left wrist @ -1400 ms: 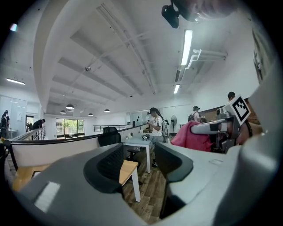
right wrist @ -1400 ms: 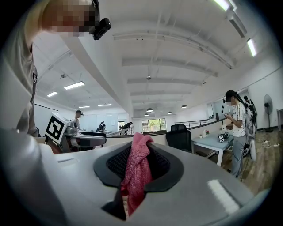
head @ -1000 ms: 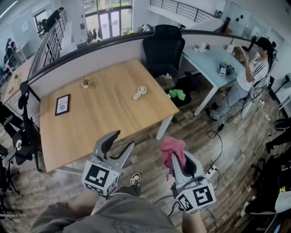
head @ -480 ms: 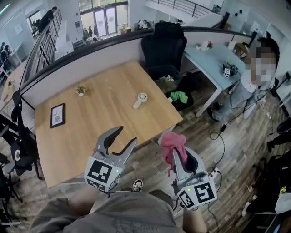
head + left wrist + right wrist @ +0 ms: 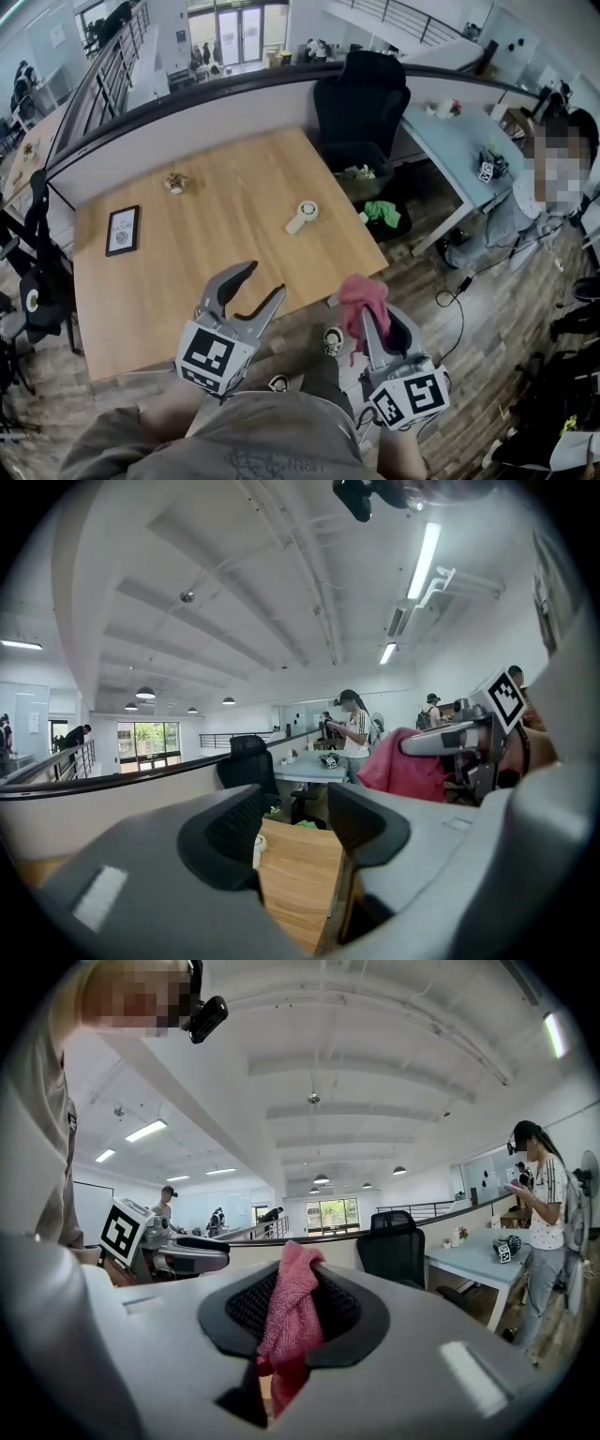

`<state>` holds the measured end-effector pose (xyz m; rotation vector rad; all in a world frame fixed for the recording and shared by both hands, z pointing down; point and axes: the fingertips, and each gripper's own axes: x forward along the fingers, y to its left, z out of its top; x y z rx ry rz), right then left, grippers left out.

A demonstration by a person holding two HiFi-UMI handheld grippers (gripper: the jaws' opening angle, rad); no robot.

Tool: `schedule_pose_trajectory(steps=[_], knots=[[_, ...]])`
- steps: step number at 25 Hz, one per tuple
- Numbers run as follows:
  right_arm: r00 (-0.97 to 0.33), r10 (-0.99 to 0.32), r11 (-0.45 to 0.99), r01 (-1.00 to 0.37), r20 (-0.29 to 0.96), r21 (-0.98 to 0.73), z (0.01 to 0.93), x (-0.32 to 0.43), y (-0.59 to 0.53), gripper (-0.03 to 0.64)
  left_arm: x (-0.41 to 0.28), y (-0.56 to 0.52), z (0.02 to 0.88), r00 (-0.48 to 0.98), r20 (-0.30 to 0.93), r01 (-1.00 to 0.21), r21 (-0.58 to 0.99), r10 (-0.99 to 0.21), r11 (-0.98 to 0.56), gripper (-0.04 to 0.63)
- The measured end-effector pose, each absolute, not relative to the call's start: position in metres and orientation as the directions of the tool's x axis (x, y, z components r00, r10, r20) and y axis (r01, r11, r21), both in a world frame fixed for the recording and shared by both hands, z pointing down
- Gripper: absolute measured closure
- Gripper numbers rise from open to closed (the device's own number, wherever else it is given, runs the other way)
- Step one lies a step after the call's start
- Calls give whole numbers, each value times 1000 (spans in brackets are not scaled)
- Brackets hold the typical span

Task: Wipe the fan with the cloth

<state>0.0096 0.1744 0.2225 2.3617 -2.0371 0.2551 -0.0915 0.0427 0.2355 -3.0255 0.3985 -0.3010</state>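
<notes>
1. Fan [image 5: 302, 217]: a small white hand fan lying flat on the wooden surface [image 5: 187, 272], right of its middle. Its round head points far and right, and its handle points near and left, so the long axis runs on a diagonal.
2. Cloth [image 5: 361, 298]: pink, bunched above the jaw tips and hanging below them, well apart from the fan.
3. Right hand-held gripper [image 5: 375, 328]: its jaws are clamped on the cloth. It is held off the near right edge of the surface, above the wooden floor. The fan lies farther away and to its left.
4. Left hand-held gripper [image 5: 262, 281]: its jaws stand apart with nothing between them. It is held over the near edge of the surface. The fan lies farther away and slightly to its right, and shows through the jaw gap in the left gripper view.
5. Governing relation: the fan lies beyond both tools, between the lines they point along. The left one appears nearer, and the handle end faces it, so it seems placed to steady the fan. The cloth has yet to travel far and leftward.
6. Surroundings: a framed picture [image 5: 121, 230] and a small ornament [image 5: 175, 182] lie far left on the surface. A black chair [image 5: 361, 98] stands beyond the far right corner.
</notes>
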Motion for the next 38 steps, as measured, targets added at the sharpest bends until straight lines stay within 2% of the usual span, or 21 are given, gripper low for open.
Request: schedule_pose_trajectory(steps=[11,26,32,38], knots=[[-11,-990,-6,-992,137,-123,234,84,94,538,-34,-14,253,898,240,-352,-109,-368,-930,373],[-274,-935,245,-958,224,-150,263,209,-23,538,66,-97,286,765,342,-550,-93,-546,-830,368],[-373,-893,342,-926,251,-160,281,238,-55,538,79,-125,300,682,374,-640,-109,-628,-761,366],[-423,-864,383,-904,274,-189,298,247,-71,538,88,-127,319,653,419,-662,-89,-631,-744,348]])
